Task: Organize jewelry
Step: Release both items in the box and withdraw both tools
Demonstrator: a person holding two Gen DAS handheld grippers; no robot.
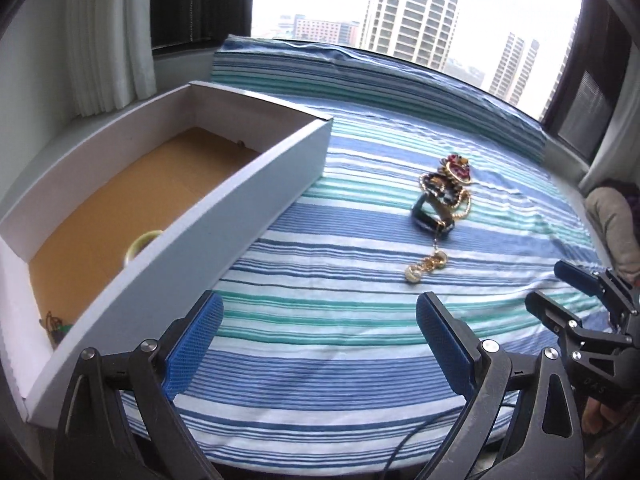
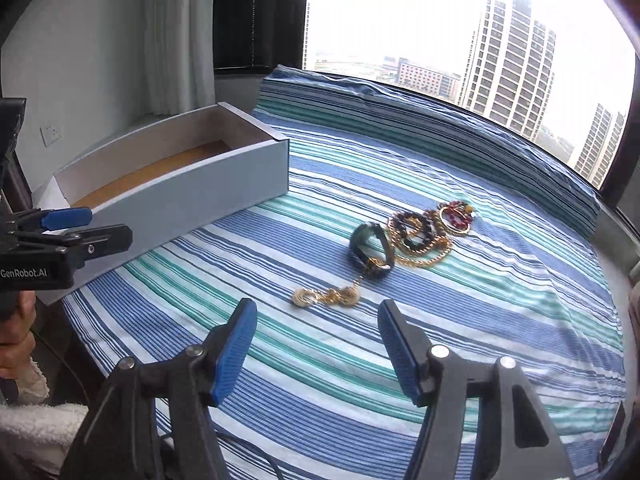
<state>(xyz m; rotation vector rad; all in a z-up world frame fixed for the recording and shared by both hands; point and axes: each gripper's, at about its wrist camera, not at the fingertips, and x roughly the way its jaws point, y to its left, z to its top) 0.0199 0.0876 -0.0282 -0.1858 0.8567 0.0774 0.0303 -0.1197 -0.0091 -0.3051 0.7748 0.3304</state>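
A pile of jewelry (image 2: 424, 236) lies on the striped cloth: a dark green bangle (image 2: 370, 250), gold chains, dark and red beaded bracelets, and a gold chain cluster (image 2: 326, 296) nearest me. It also shows in the left wrist view (image 1: 444, 192). A white box (image 1: 168, 216) with a brown floor holds a pale green ring-shaped piece (image 1: 140, 246) and a small dark item at its near corner (image 1: 54, 326). My right gripper (image 2: 316, 348) is open and empty just short of the gold cluster. My left gripper (image 1: 320, 344) is open and empty beside the box.
The blue, white and teal striped cloth (image 2: 480, 320) covers the table. A window with high-rise buildings lies behind. White curtains (image 1: 104, 40) hang at the left. The right gripper (image 1: 576, 300) shows in the left wrist view, and the left gripper (image 2: 86, 228) in the right wrist view.
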